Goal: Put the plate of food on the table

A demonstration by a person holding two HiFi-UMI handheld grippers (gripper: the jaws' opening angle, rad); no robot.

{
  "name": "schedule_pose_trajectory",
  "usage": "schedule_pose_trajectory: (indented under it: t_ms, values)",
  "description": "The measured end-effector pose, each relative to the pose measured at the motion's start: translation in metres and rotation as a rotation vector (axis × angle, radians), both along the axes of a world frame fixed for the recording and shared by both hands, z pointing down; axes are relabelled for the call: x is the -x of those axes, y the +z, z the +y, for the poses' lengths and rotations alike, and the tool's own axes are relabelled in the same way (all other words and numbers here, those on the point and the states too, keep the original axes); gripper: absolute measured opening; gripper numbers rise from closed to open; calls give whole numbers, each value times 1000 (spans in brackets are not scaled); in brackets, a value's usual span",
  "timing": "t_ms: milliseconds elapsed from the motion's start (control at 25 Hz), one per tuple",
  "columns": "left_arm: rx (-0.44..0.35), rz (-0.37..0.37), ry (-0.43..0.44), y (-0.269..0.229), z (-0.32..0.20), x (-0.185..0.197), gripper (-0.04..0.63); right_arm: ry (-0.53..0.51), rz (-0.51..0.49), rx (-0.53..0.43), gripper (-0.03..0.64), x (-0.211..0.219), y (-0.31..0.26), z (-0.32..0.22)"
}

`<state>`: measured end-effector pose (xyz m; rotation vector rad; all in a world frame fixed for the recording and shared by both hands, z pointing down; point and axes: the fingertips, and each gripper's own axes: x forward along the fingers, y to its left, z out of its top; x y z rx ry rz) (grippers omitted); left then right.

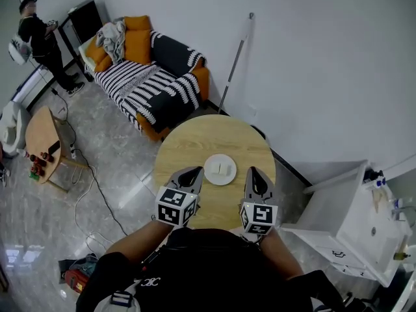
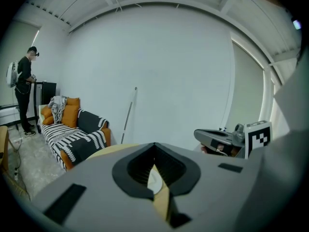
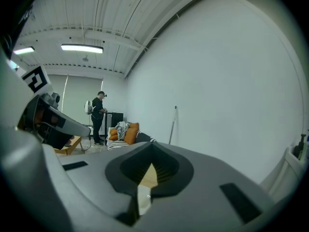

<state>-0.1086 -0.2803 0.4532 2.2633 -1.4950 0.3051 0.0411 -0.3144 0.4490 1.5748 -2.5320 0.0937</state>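
A white plate (image 1: 220, 169) with pale pieces of food sits in the middle of the round wooden table (image 1: 195, 138). My left gripper (image 1: 195, 173) hovers at the plate's left edge, my right gripper (image 1: 254, 174) a little off its right edge; both are shut and hold nothing. In the left gripper view the jaws (image 2: 155, 146) meet, and a sliver of plate (image 2: 153, 181) and table (image 2: 162, 201) shows through the slit. The right gripper view shows the same: its jaws (image 3: 152, 146) are together, with plate (image 3: 143, 197) and table (image 3: 150, 175) below.
A striped sofa (image 1: 149, 83) with orange cushions stands behind the table, and a pole (image 1: 235, 60) leans on the wall. A white cabinet (image 1: 354, 220) is at the right. A small wooden side table (image 1: 42, 142) and a person (image 1: 39, 38) are far left. Cables lie on the floor.
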Motion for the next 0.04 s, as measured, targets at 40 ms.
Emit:
schedule_pose_trajectory:
  t_ms: [40]
  values:
    - [5,1,2,0,1,-1,6,2,0,4,5,-1,0,1]
